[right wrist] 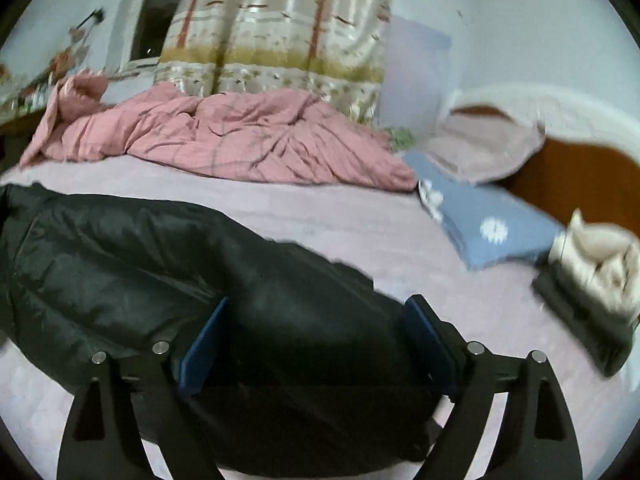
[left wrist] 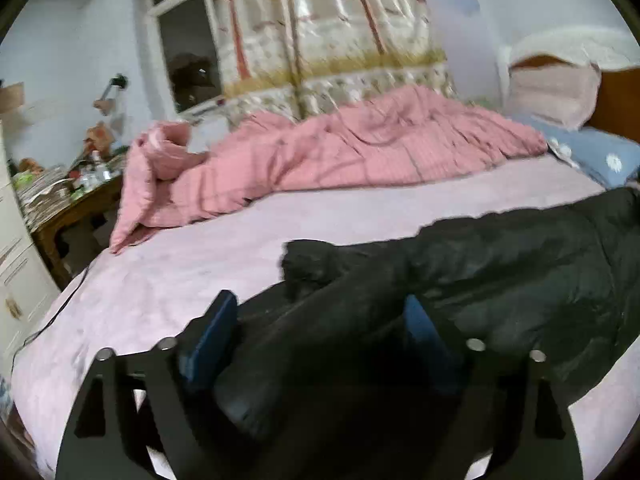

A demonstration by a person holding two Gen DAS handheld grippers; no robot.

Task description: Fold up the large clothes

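A large black padded jacket (left wrist: 500,276) lies across the pale pink bed sheet (left wrist: 180,272). In the left wrist view its dark sleeve end runs between the wide-apart blue pads of my left gripper (left wrist: 320,320). In the right wrist view the jacket (right wrist: 120,256) stretches from the left edge to the bottom, and its bulky end fills the gap between the wide-apart fingers of my right gripper (right wrist: 316,320). Both grippers are open around the fabric; whether the pads touch it is not visible.
A crumpled pink quilt (left wrist: 320,160) lies along the far side of the bed. A blue pillow (right wrist: 492,228) and a pink pillow (right wrist: 484,148) lie by the wooden headboard (right wrist: 580,184). A folded beige and dark item (right wrist: 592,280) sits at the right. A cluttered wooden desk (left wrist: 68,196) stands at the left.
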